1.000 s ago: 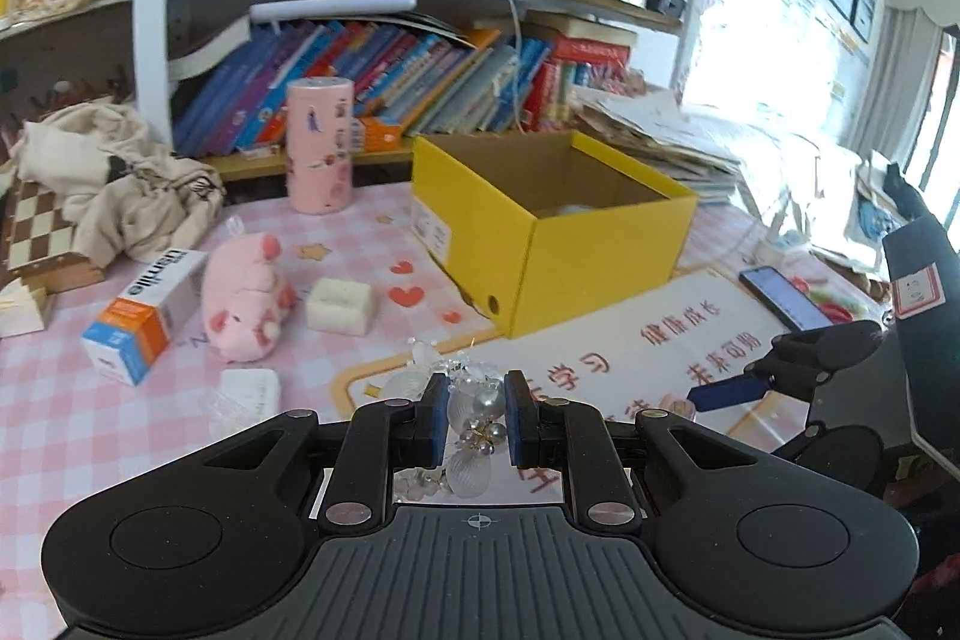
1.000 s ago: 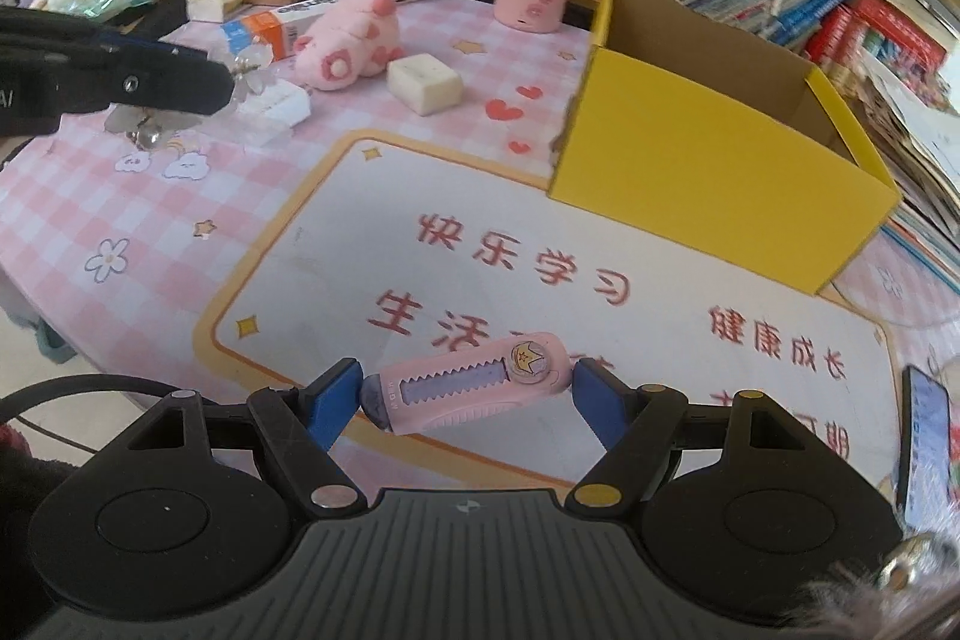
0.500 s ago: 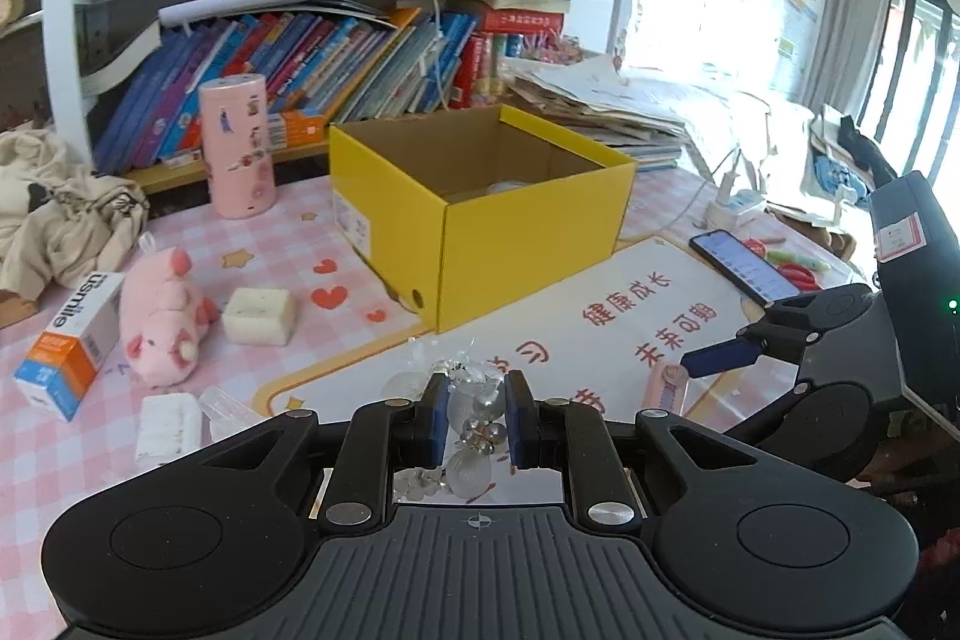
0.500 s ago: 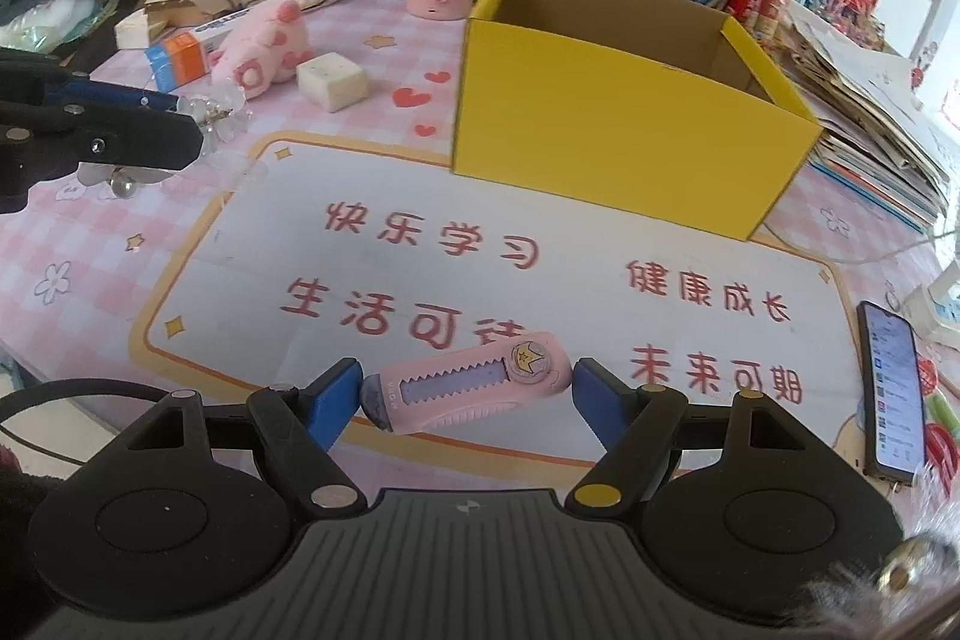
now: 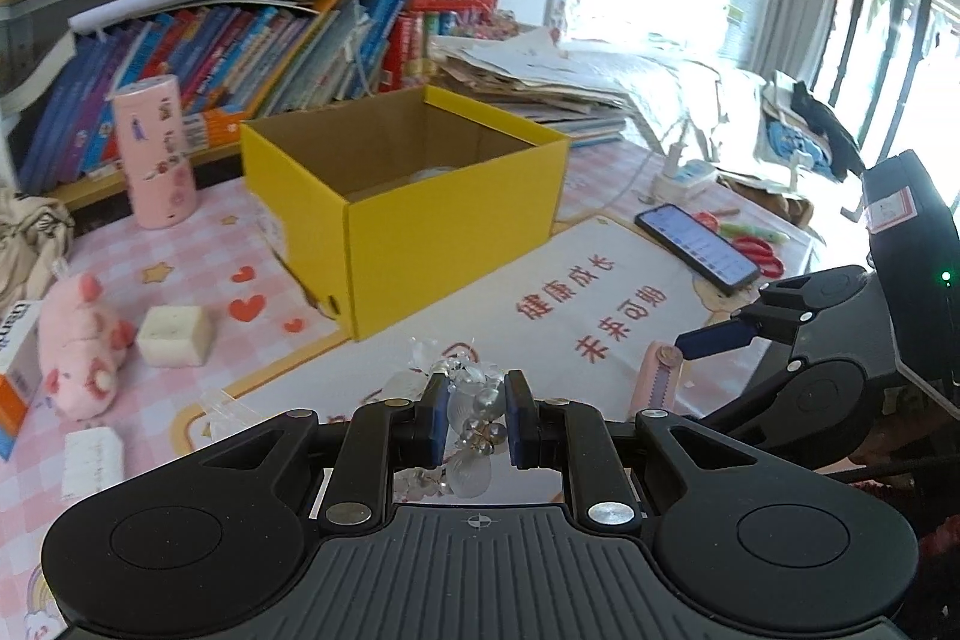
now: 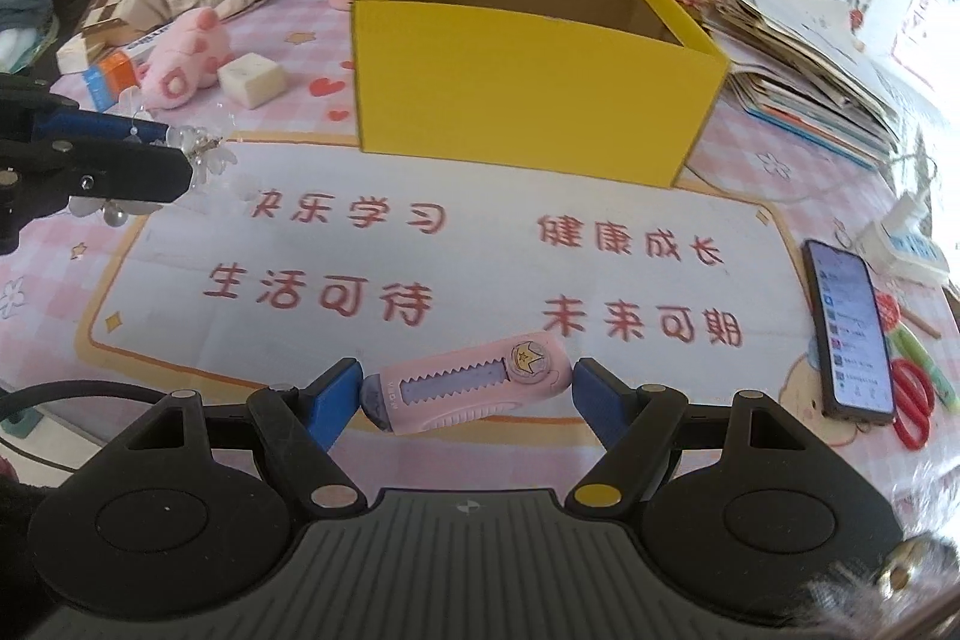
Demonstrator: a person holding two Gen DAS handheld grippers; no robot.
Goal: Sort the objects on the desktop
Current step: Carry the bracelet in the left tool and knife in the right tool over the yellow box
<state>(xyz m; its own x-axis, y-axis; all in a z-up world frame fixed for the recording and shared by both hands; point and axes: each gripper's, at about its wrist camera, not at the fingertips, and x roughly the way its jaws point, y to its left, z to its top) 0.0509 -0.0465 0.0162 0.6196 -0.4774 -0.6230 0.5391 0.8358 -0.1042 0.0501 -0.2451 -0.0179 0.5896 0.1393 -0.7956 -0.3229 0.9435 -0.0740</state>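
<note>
Bead trinket (image 5: pixel 474 415) in left claw (image 5: pixel 476 415)

The left wrist camera sits low behind its own two fingers and looks across the desk at one corner of the yellow box (image 5: pixel 408 196), quite near. Books fill the shelf behind the box. The right wrist camera also sits low, a bit further from the yellow box (image 6: pixel 528 88), and faces its long front wall. Both views share the box, the white mat (image 5: pixel 600 292) (image 6: pixel 480 274) before it and the phone (image 5: pixel 696 247) (image 6: pixel 849 334).
</note>
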